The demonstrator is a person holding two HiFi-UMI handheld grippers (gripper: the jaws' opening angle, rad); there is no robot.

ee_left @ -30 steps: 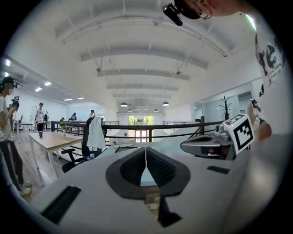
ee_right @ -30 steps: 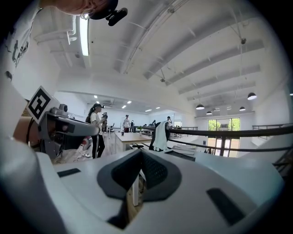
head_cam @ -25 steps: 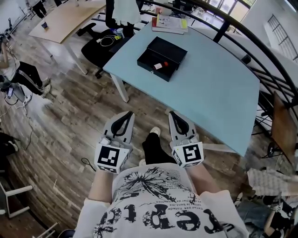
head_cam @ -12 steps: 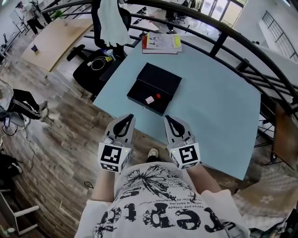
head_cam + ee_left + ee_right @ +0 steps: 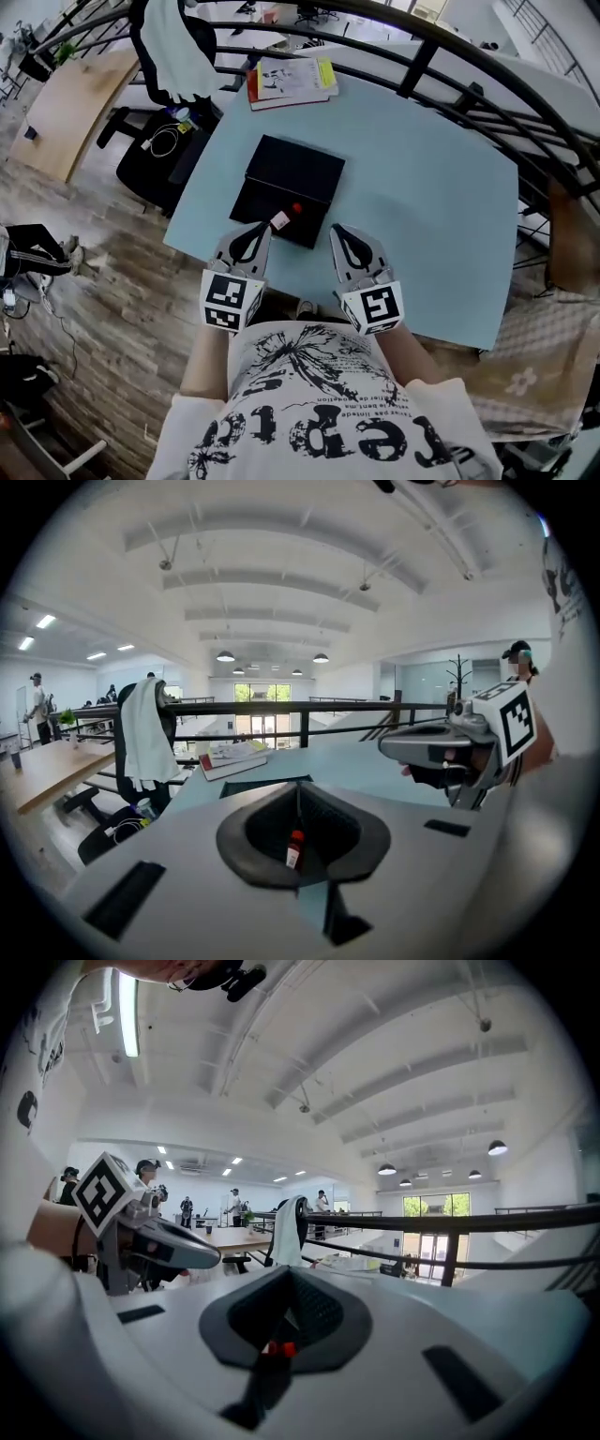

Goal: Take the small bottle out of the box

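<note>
An open black box point(image 5: 292, 169) sits on the light blue table point(image 5: 422, 178). A small bottle point(image 5: 283, 217) with a white body and red cap lies in its near tray. My left gripper point(image 5: 259, 227) is shut and empty, its tip just left of the bottle at the box's near edge. My right gripper point(image 5: 339, 229) is also shut and empty, just right of the box's near corner. In the left gripper view the bottle point(image 5: 293, 848) shows through the opening behind the shut jaws, with the right gripper point(image 5: 441, 747) off to the side. The right gripper view shows only its red cap point(image 5: 277, 1347).
A stack of books point(image 5: 289, 79) lies at the table's far edge. A black chair draped with a white cloth point(image 5: 173, 42) stands at the far left corner. A black railing point(image 5: 441, 47) runs behind the table. Wooden floor point(image 5: 84, 281) lies to the left.
The person has walked up to the table. Both shut grippers, earlier over the floor, now reach over the table's near edge beside the box.
</note>
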